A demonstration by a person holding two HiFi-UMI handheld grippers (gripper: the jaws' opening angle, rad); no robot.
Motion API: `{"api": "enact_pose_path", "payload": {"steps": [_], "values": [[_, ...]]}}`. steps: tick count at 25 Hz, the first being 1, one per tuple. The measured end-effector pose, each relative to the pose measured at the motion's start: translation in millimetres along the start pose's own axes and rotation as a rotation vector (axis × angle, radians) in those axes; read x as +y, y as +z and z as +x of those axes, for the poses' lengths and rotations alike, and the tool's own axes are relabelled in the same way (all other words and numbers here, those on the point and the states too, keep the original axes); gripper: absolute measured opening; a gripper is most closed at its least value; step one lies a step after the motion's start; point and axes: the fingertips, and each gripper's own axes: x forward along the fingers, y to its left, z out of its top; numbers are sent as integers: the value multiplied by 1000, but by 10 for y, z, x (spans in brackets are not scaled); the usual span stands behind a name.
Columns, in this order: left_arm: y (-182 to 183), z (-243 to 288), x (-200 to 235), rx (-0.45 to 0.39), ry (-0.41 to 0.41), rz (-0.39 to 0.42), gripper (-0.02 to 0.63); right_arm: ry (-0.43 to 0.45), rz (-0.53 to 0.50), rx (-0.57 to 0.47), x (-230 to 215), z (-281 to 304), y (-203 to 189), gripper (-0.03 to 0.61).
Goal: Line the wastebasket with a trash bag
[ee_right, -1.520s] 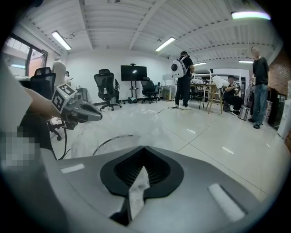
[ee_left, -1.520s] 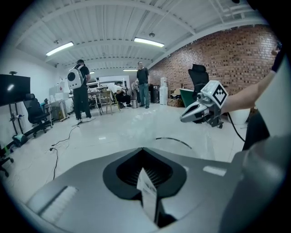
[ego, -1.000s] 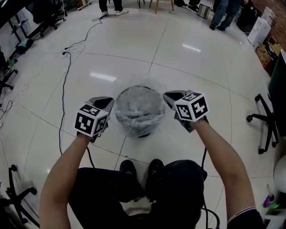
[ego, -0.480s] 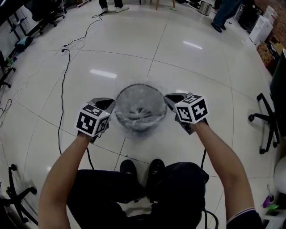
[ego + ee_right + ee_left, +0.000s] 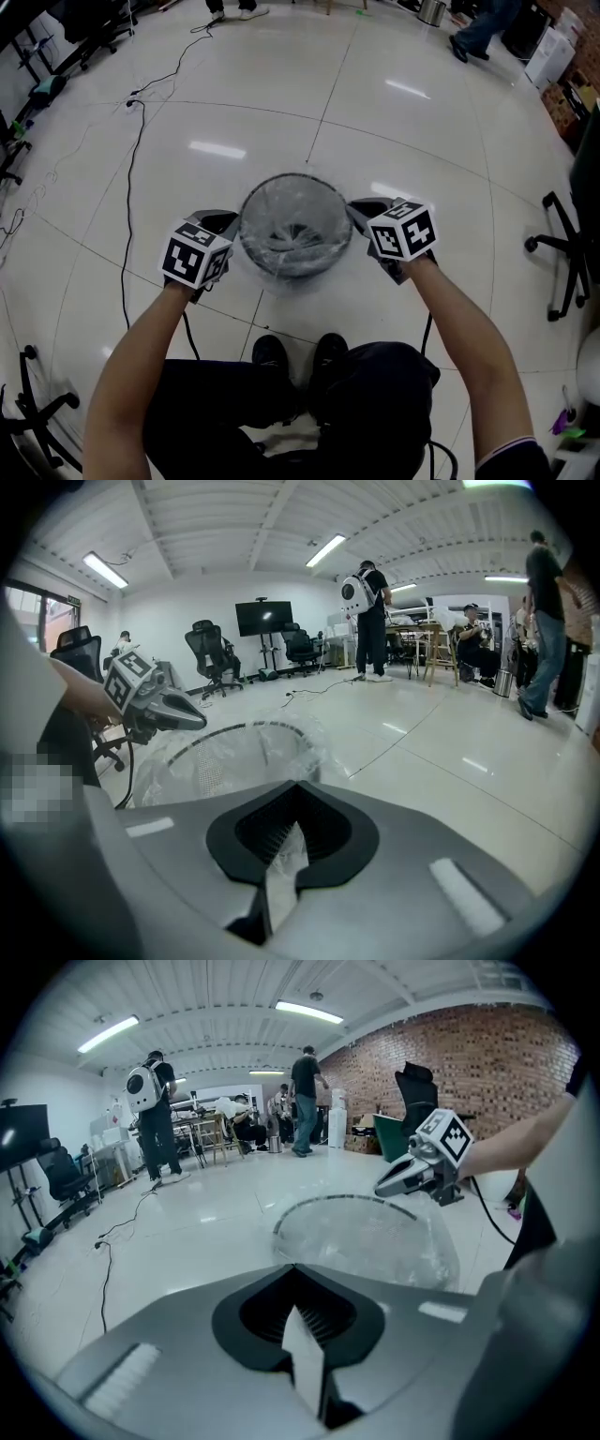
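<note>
White tiled floor (image 5: pixel 394 141): round mesh wastebasket (image 5: pixel 300 270) upright, just ahead of person's shoes (image 5: pixel 269 352). Clear trash bag (image 5: pixel 295 230) inside wastebasket, edge draped over rim. Left hand-held gripper (image 5: pixel 232 219) at rim's left side, right hand-held gripper (image 5: pixel 355 209) at right side; each clamped tight on bag film.

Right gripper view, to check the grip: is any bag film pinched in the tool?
Yes, the right tool is shut on a strip of clear bag.

The wastebasket's (image 5: pixel 361 1232) base is hidden behind the left gripper (image 5: pixel 294 1267). The trash bag's (image 5: pixel 281 869) edge, seemingly bunched, is buried between the right gripper's (image 5: pixel 298 786) jaws.
</note>
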Motion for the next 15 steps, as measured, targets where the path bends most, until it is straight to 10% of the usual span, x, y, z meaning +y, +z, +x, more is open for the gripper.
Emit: {"api": "enact_pose_path", "payload": {"steps": [15], "values": [[-241,71,-7,30,-13,-25,12,-18,37,-14,-76,4,-83,2]]}}
